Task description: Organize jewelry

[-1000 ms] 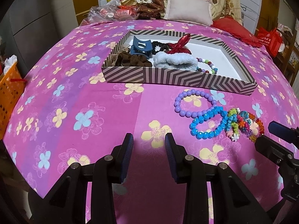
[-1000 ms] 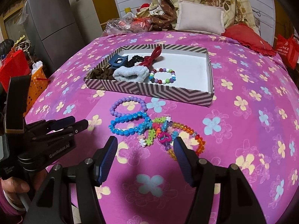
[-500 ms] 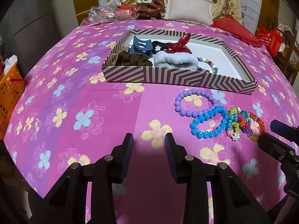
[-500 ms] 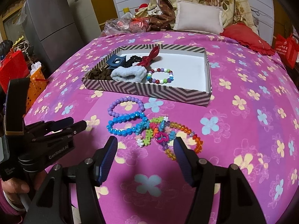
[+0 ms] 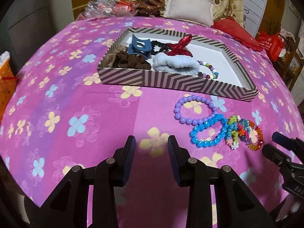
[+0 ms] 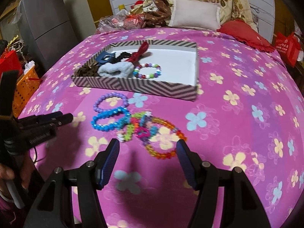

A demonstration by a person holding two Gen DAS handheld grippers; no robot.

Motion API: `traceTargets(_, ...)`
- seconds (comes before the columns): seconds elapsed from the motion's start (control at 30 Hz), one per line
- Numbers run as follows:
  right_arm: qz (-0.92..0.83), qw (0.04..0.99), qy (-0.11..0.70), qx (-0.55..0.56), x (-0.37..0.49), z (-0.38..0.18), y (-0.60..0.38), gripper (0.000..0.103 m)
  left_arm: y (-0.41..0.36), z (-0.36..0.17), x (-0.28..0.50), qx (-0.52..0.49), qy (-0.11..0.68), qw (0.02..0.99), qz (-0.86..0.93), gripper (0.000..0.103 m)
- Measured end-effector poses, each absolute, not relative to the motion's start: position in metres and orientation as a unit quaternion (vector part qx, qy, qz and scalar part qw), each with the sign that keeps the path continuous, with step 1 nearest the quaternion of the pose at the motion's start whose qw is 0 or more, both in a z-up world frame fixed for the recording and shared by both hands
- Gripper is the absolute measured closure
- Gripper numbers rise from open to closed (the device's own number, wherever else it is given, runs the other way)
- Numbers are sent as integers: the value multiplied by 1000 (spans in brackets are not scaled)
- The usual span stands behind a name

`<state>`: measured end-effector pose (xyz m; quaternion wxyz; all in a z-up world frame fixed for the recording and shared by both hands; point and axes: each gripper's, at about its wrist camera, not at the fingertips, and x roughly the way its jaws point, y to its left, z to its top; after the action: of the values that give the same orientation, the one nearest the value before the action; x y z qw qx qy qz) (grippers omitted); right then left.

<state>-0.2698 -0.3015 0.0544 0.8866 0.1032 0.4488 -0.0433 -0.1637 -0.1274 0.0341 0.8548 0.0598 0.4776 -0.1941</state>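
Bracelets (image 6: 133, 125) lie tangled on the bedspread just ahead of the right gripper (image 6: 147, 161), whose jaws gape wide and empty. Left gripper (image 5: 151, 157) hangs narrower, empty too. Box (image 6: 133, 89) beyond already holds 1 beaded bracelet (image 6: 148, 71); about 4 wait outside.

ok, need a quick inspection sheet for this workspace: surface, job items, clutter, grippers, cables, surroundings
Surface: pink flowered bedspread.
Job's things: striped box holding a multicolour bead bracelet, blue hair claw, scrunchies and a red bow; purple bracelet, blue bracelet and a tangled bright bead pile lie outside, in front of it.
Clutter: nothing seen among the job's things.
Grippers: left gripper open, empty; right gripper open, empty, just short of the bead pile.
Cables: nothing seen.
Surroundings: pillows, orange basket, grey cabinet.
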Motion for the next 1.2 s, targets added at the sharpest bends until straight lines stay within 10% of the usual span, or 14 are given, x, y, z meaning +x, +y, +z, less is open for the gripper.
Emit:
traceTargets(0.57, -62, 878, 471, 60, -254, 38, -334, 63, -161, 20, -112, 50, 520, 826, -214, 69)
traceTargets(1.1, -51, 879, 473, 16, -245, 24, -330, 66, -176, 20, -101, 41, 515, 825, -228, 62)
traceTargets(1.2, -42, 881, 471, 5, -245, 25, -328, 83, -187, 19, -105, 72, 506, 832, -214, 63)
